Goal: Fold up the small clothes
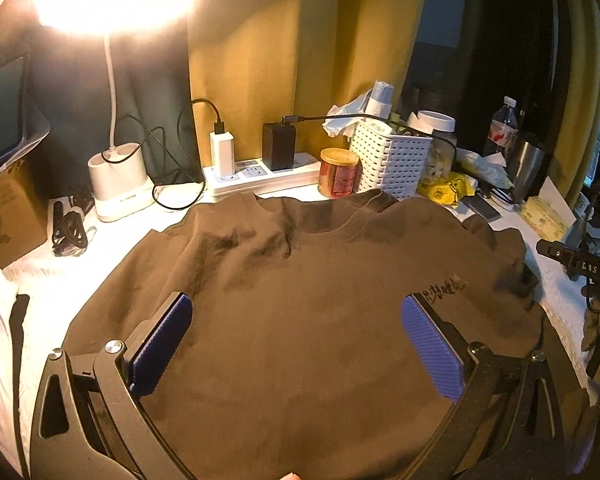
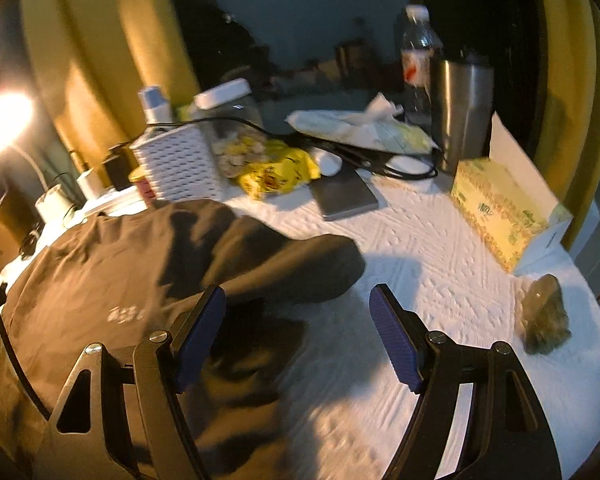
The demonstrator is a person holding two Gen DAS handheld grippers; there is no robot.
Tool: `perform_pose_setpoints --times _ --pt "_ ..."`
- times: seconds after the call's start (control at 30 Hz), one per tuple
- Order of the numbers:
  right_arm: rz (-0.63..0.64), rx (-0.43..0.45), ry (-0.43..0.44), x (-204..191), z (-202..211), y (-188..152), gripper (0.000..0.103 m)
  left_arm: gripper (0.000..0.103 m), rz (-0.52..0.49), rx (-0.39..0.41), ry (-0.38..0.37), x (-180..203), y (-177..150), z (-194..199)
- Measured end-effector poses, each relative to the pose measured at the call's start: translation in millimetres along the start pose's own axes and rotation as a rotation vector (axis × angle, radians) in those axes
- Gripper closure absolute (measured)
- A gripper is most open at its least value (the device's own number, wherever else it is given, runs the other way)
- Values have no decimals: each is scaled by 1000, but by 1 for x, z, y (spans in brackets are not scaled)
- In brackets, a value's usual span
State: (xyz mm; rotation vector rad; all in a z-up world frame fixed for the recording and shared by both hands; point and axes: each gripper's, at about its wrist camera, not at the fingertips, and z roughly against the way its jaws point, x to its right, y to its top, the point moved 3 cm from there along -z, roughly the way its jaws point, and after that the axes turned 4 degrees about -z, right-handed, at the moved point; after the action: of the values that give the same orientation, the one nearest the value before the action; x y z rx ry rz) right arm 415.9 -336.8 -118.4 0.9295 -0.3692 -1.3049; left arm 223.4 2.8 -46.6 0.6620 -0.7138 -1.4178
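A brown T-shirt (image 1: 300,280) lies spread face-up across the white textured cover of the bench (image 2: 440,248), its collar toward the far edge, where clutter stands along the yellow wall. A small line of dark script is printed on the chest (image 1: 444,286); it is too small and warped to read, and in the right wrist view it shows only as a pale blur. The sleeve on the shirt's right side (image 2: 300,264) is bunched into a dark mound near the middle of the bench.

The left hand-held gripper (image 1: 296,340) hovers over the shirt's lower body with its blue-padded fingers spread wide, holding nothing. The right hand-held gripper (image 2: 298,336) is also spread wide and empty, one finger over the shirt's edge, the other over bare cover; this view is motion-blurred.

Along the far edge stand a lit white desk lamp (image 1: 118,184), a white power strip (image 1: 260,176) with a white and a black charger plugged in, a red tin with a gold lid (image 1: 339,174) whose label is unreadable, a white perforated basket (image 1: 388,156), a clear jar with a white lid (image 1: 436,140), a yellow bag (image 2: 276,172), a water bottle with a red label (image 2: 418,60) and a steel tumbler (image 2: 462,108). Toward the right edge sits a green-and-yellow tissue box (image 2: 500,208), its printing illegible.
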Motion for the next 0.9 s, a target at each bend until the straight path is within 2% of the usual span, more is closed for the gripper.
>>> perform_pose_setpoints --times 0.17,0.27,0.33,0.37,0.4,0.43,0.47,0.5,0.6,0.8,0.9 --pt "-68 -56 37 24 -34 14 26 1 -4 -10 21 -4 6 -12" --pt "-93 -113 65 32 -58 17 29 1 -1 -16 31 -6 9 -17" --pt "-124 -155 109 33 -70 15 39 1 -3 -16 35 -6 10 -20" --pt "-131 -161 129 33 -74 15 41 1 -3 -17 37 -7 10 -21" --pt "-128 -150 137 32 -75 17 51 1 -3 -18 39 -7 10 -21" --pt "-130 -171 178 30 -79 17 70 1 -3 -20 40 -7 10 -22" --pt "-138 -190 217 27 -82 16 80 1 -3 -22 41 -7 11 -23" --pt "-142 -195 240 25 -84 15 95 1 -3 -23 40 -7 11 -24" --pt "-113 -178 248 22 -82 17 98 1 -8 -20 39 -5 12 -24" --pt "-131 -48 142 54 -51 44 98 1 -8 1 41 -7 16 -17" --pt "-123 -25 116 61 -40 55 98 1 -6 8 42 -10 16 -13"
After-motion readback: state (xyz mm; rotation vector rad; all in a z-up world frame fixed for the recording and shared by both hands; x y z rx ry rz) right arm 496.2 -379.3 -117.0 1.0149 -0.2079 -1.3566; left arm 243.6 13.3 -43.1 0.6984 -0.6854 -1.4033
